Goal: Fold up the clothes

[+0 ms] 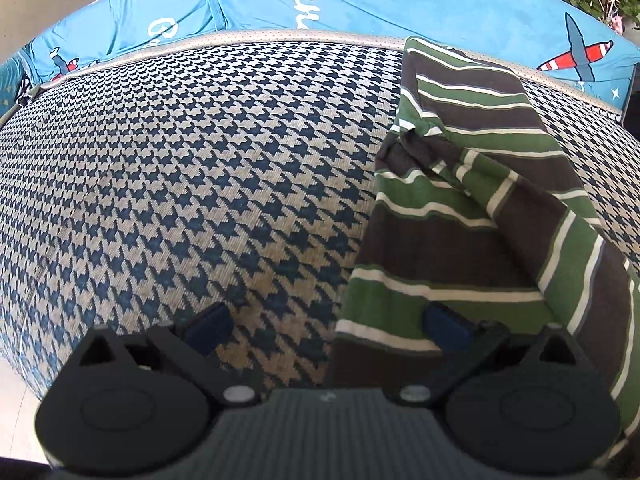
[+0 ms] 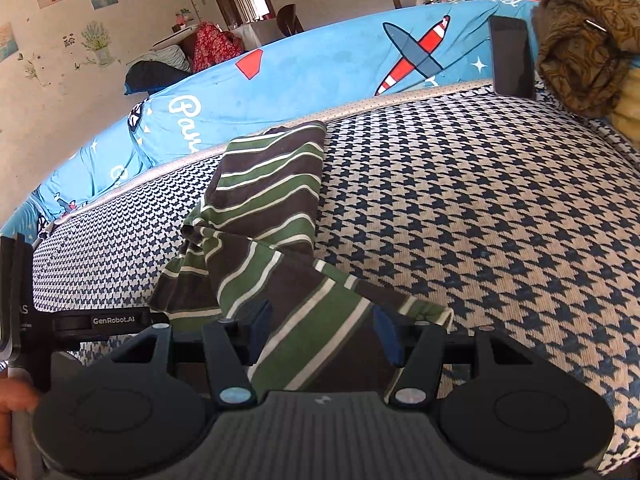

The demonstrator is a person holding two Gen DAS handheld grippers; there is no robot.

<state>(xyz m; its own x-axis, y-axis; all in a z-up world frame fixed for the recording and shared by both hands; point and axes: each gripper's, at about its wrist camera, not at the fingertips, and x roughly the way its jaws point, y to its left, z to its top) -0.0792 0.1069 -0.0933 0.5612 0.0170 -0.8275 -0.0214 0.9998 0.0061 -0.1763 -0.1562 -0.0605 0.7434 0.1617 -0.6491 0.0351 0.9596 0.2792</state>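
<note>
A green, brown and white striped garment (image 1: 472, 208) lies crumpled on the houndstooth cushion (image 1: 180, 168). My left gripper (image 1: 328, 328) is open over the garment's left edge. One of its fingers (image 1: 448, 326) is above the cloth and the other is above bare cushion. In the right wrist view the same garment (image 2: 272, 200) runs from the cushion's back edge down to my right gripper (image 2: 322, 334). A flat striped band lies between the jaws, which stand wide apart, and the blue pads (image 2: 262, 330) do not squeeze it. The left gripper's body (image 2: 80, 320) shows at the left edge.
A blue blanket with airplane prints (image 2: 320, 68) drapes behind the cushion (image 2: 480, 220). A brown patterned cloth (image 2: 580, 40) and a dark upright slab (image 2: 512, 56) sit at the back right. A hand (image 2: 12, 400) shows at the lower left.
</note>
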